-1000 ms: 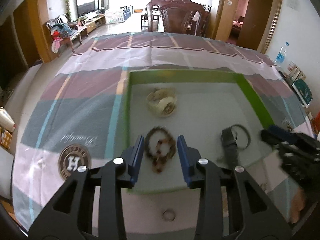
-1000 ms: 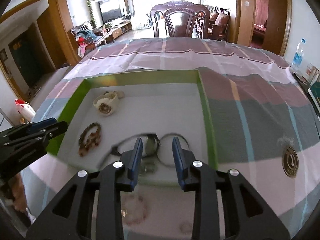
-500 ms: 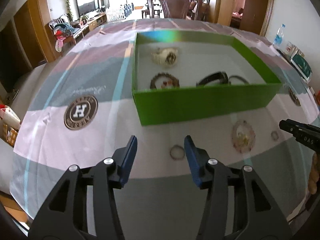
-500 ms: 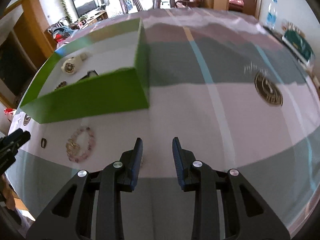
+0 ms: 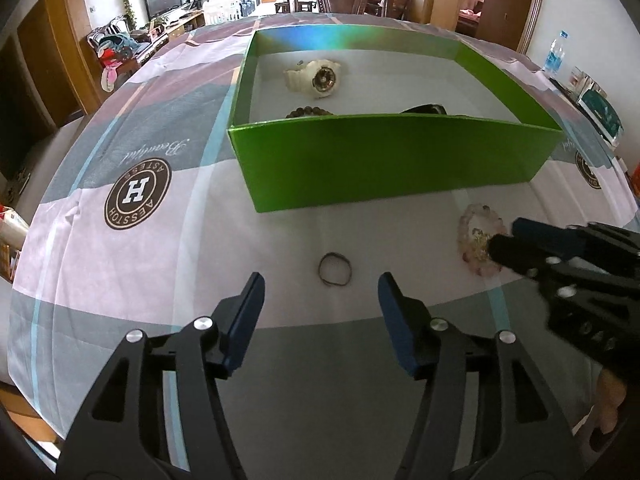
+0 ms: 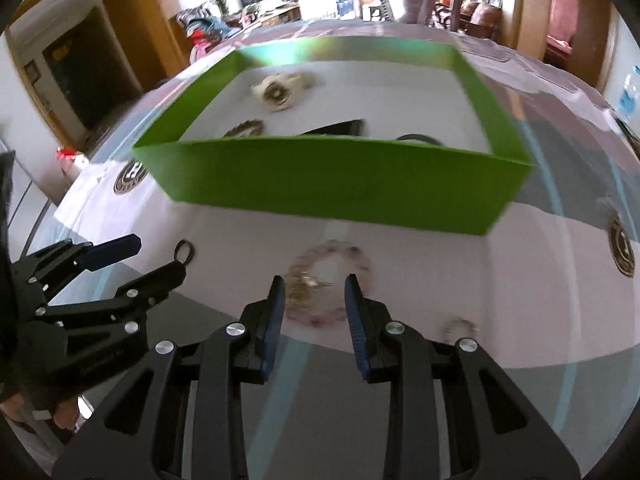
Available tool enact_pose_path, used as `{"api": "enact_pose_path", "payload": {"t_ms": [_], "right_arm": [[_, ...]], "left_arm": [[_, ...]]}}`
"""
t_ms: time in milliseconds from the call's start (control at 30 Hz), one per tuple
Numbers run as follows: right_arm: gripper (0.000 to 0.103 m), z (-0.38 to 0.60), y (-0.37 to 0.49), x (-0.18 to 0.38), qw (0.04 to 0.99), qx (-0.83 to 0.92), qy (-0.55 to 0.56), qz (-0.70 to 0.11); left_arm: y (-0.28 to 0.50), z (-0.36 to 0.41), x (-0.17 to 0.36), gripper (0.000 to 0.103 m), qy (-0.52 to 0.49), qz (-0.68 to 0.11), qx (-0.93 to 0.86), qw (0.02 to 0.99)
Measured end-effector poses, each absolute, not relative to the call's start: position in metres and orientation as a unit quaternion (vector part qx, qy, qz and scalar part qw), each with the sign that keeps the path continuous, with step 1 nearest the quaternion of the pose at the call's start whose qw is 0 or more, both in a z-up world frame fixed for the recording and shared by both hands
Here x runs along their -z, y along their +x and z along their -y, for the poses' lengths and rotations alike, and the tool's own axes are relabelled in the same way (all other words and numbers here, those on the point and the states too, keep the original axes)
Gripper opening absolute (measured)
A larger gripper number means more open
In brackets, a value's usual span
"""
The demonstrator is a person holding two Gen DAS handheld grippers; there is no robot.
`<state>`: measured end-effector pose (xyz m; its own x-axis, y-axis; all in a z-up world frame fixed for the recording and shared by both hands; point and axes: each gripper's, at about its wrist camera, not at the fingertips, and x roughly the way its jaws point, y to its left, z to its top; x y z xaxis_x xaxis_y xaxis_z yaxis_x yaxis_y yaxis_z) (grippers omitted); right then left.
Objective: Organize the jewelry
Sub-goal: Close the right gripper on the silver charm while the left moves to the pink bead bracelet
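While both claws hover low over desk [image 5: 120, 264], I watch for slips. Left claw [image 5: 320, 300] jaws just widened, standing apart, nothing between; thin dark ring [image 5: 335, 269] lies flat on cloth just ahead. Right claw [image 6: 314, 298] jaws part-open, empty, over pale pink bead bracelet [image 6: 328, 280] near green box [image 5: 392, 164]. Risk: ring thin, flat, may skid or drag cloth; smooth round beads may roll out. White watch [image 5: 316, 78] already in box.
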<state>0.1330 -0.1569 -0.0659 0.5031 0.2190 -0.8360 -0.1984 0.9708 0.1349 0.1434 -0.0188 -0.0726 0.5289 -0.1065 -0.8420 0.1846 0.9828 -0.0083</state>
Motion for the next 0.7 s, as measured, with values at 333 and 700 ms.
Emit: {"api": "enact_pose_path", "payload": {"t_ms": [333,700], "right_arm": [[0.025,0.157,0.138,0.072,0.867,-0.116,0.011,-0.485],[0.025,0.201,0.125,0.066,0.876,-0.063,0.04,-0.477]], "left_arm": [[0.139,0.021,0.074,0.06,0.038,-0.48,0.086,0.872],[0.134,0.036,0.073,0.06,0.049,-0.479,0.1,0.871]]}}
